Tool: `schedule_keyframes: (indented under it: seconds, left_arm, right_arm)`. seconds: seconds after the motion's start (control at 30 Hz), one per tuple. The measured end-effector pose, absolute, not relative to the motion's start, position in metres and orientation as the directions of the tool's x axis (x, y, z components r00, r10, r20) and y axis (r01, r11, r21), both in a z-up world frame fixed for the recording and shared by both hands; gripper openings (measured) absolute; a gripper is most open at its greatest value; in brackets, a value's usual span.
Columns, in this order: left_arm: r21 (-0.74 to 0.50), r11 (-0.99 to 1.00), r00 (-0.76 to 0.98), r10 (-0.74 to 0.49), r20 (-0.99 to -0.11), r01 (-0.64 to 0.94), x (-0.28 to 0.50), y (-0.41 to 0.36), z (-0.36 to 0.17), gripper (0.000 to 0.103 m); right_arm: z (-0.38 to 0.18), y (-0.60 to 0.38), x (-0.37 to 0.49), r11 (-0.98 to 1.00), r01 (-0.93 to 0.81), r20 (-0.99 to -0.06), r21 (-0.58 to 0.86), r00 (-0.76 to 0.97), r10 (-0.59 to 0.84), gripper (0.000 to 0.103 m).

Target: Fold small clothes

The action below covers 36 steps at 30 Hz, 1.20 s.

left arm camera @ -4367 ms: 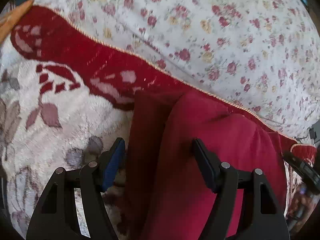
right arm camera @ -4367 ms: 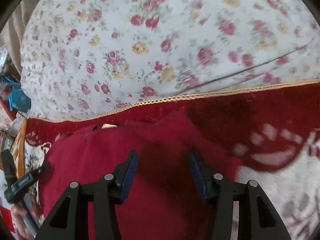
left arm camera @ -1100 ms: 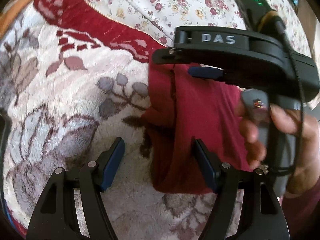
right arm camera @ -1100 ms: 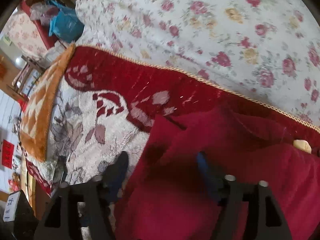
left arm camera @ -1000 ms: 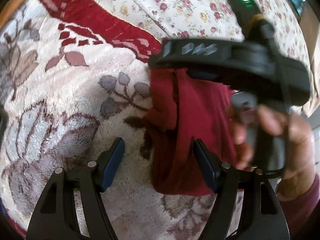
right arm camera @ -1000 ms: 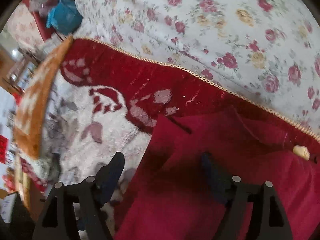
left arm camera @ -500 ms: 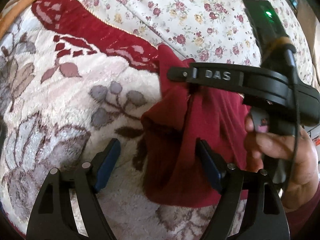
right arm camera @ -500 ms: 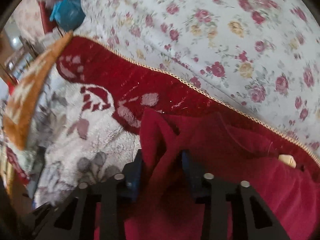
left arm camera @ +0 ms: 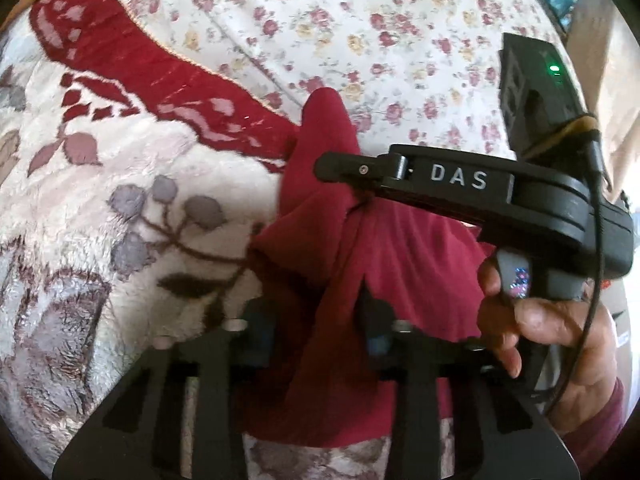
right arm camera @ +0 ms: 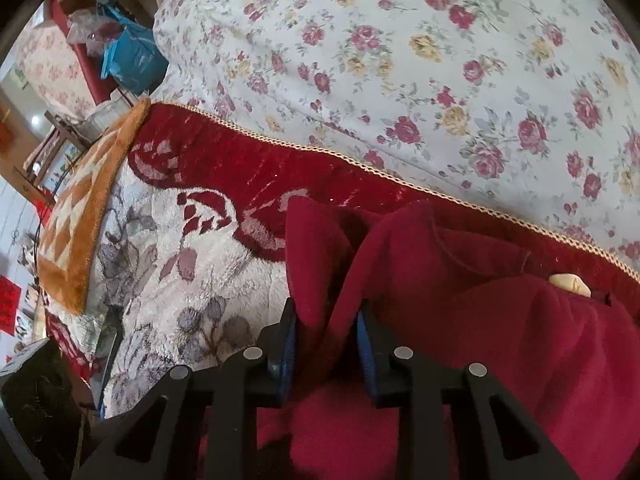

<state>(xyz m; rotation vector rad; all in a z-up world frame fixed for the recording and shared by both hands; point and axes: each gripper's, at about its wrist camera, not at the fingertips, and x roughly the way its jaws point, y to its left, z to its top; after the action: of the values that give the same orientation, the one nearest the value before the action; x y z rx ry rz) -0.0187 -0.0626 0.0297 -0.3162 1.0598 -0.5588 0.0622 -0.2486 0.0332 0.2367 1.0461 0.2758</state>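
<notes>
Dark red soft fleece garment (left arm camera: 400, 256) looked light, floppy; both closing on its left edge: left gripper (left arm camera: 316, 332) & right gripper (right arm camera: 326, 340) pinched bunched cloth.

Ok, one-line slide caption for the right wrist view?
Right gripper closing on a bunched edge of the red garment over the plush floral blanket.

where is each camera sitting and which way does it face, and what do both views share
Left wrist: sits on the left gripper, looking down along its closing fingers at the red garment between them; the right gripper and the hand holding it show too.
Right wrist: sits on the right gripper, looking down its closing fingers pinching a garment fold; no hand visible.
Shared: the garment, the plush patterned blanket and the floral sheet.
</notes>
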Motion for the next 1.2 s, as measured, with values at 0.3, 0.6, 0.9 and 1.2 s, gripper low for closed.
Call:
schedule_keyframes:
  seconds: [0.3, 0.6, 0.9, 1.2]
  left_arm:
    - [-0.496, 0.802, 0.397, -0.596, -0.698, 0.332, -0.028, -0.066, 0.045, 0.022]
    - [-0.489, 0.809, 0.387, -0.587, -0.712, 0.327, -0.028, -0.066, 0.043, 0.022]
    - [-0.47, 0.825, 0.372, -0.562, -0.738, 0.314, -0.022, -0.072, 0.033, 0.022]
    - [-0.428, 0.853, 0.355, -0.515, -0.78, 0.297, -0.014, -0.081, 0.018, 0.045]
  right_arm:
    - [0.055, -0.26, 0.066, 0.925, -0.06, -0.809, 0.376, 0.466, 0.359, 0.074]
    - [0.033, -0.22, 0.108, 0.946, -0.095, -0.891, 0.311, 0.316, 0.325, 0.078]
    - [0.012, -0.227, 0.105, 0.969, -0.097, -0.91, 0.226, 0.335, 0.246, 0.053]
    - [0.017, -0.234, 0.095, 0.964, -0.107, -0.884, 0.245, 0.383, 0.267, 0.044]
